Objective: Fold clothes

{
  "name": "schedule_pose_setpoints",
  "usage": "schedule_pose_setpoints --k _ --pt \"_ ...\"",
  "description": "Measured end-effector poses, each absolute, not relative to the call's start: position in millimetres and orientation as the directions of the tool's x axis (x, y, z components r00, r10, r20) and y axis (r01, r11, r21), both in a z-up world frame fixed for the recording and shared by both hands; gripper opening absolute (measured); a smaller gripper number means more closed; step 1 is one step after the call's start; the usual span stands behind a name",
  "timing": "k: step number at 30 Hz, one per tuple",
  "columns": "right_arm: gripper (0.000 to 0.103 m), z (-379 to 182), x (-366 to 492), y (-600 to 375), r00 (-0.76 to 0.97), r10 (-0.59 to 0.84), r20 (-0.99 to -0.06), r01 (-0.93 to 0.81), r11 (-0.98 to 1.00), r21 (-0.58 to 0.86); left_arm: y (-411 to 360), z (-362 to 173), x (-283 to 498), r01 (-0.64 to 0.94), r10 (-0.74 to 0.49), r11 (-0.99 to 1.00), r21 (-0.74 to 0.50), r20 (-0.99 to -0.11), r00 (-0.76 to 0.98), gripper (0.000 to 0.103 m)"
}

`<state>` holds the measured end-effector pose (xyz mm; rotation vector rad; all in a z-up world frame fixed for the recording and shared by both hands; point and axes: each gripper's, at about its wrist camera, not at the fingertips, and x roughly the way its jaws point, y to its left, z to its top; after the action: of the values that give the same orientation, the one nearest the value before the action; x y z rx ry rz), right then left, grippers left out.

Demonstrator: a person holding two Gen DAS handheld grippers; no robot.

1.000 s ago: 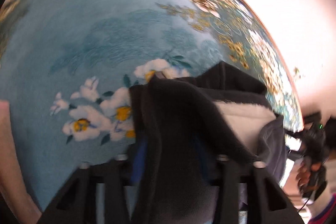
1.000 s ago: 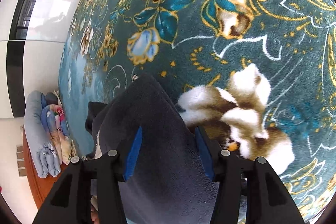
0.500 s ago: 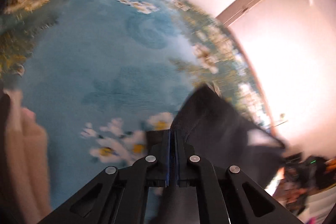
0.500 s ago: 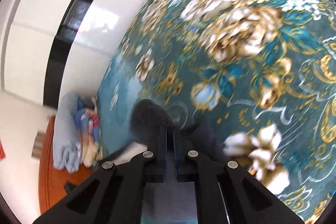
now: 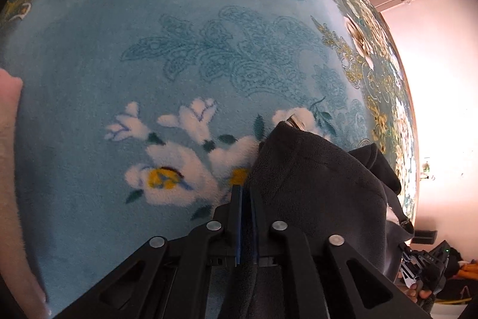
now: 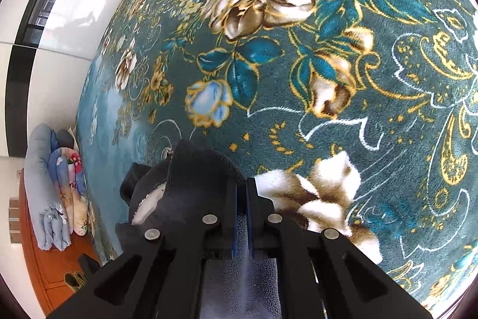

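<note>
while both tongs [image 5: 245, 193] [image 6: 242, 190] pinch dark garment [image 5: 313, 184], folded bedding [image 6: 53, 190] lies well apart.

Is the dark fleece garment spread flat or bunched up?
Bunched: the dark fleece garment hangs in folds, pale lining showing, from the shut left tool and right tool.

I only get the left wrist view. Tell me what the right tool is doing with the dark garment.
Observer: The right tool is shut on the dark fleece garment; fabric runs between its pads.
Operator: Report what lies under it.
Observer: The dark teal part of the blanket, with large gold and cream flowers, not the pale blue part in your view.
Operator: Name anything off to its side.
Observer: A pile of folded bedding lies past the blanket's edge at the left of the right wrist view, on a wooden surface.
</note>
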<state>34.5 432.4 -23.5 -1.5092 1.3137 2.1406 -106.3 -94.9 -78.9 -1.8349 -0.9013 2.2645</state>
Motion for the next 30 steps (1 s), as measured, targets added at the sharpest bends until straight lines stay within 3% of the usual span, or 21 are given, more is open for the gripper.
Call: schedule_pose_setpoints --k 3,4,5,6,7,11,13,15,16,17,23,28,30 --pt "0.009 -25 31 427 -0.473 -0.341 -0.813 -0.572 -0.582 0.577 -91 -73 -106 0.259 0.433 -0.824 -0.503 -0.856 -0.283 0.011" --pt "0.015 -26 29 424 -0.471 -0.353 -0.808 -0.558 -0.591 0.583 -89 -73 -107 0.249 0.44 -0.824 -0.508 -0.852 -0.284 0.021" --pt "0.021 -26 27 422 -0.464 -0.363 -0.808 -0.545 -0.602 0.583 -87 -72 -108 0.238 0.446 -0.824 -0.513 -0.848 -0.285 0.038" --pt "0.037 -26 26 420 -0.451 -0.364 -0.815 -0.538 -0.618 0.574 -85 -72 -110 0.228 0.452 -0.824 -0.518 -0.845 -0.286 0.047" --pt "0.043 -27 24 419 -0.44 -0.36 -0.822 -0.535 -0.63 0.563 -83 -71 -111 0.218 0.458 -0.824 -0.523 -0.841 -0.287 0.056" --pt "0.043 -38 16 410 -0.421 -0.37 -0.828 -0.558 -0.614 0.558 -71 -71 -116 0.184 0.484 -0.82 -0.542 -0.828 -0.282 0.056" --pt "0.043 -42 12 404 -0.41 -0.371 -0.833 -0.567 -0.612 0.551 -62 -69 -119 0.176 0.469 -0.833 -0.524 -0.839 -0.277 0.054" --pt "0.04 -41 10 399 -0.416 -0.372 -0.83 -0.565 -0.609 0.556 -55 -66 -119 0.169 0.439 -0.853 -0.494 -0.854 -0.278 0.028" --pt "0.021 -40 8 397 -0.426 -0.376 -0.823 -0.56 -0.605 0.566 -55 -64 -119 0.175 0.426 -0.858 -0.483 -0.859 -0.284 0.012" --pt "0.007 -36 7 396 -0.433 -0.374 -0.82 -0.554 -0.607 0.569 -56 -61 -119 0.18 0.415 -0.861 -0.476 -0.862 -0.293 0.005" --pt "0.002 1 13 432 -0.61 -0.283 -0.741 -0.547 -0.526 0.651 -97 -30 -126 0.212 0.46 -0.778 -0.591 -0.767 -0.448 0.005" --pt "0.001 -17 20 449 -0.529 -0.237 -0.815 -0.649 -0.506 0.568 -80 -61 -133 0.232 0.37 -0.86 -0.455 -0.868 -0.331 0.005" --pt "0.002 -25 26 449 -0.512 -0.249 -0.822 -0.656 -0.504 0.562 -82 -81 -129 0.295 0.393 -0.834 -0.466 -0.877 -0.276 0.005"
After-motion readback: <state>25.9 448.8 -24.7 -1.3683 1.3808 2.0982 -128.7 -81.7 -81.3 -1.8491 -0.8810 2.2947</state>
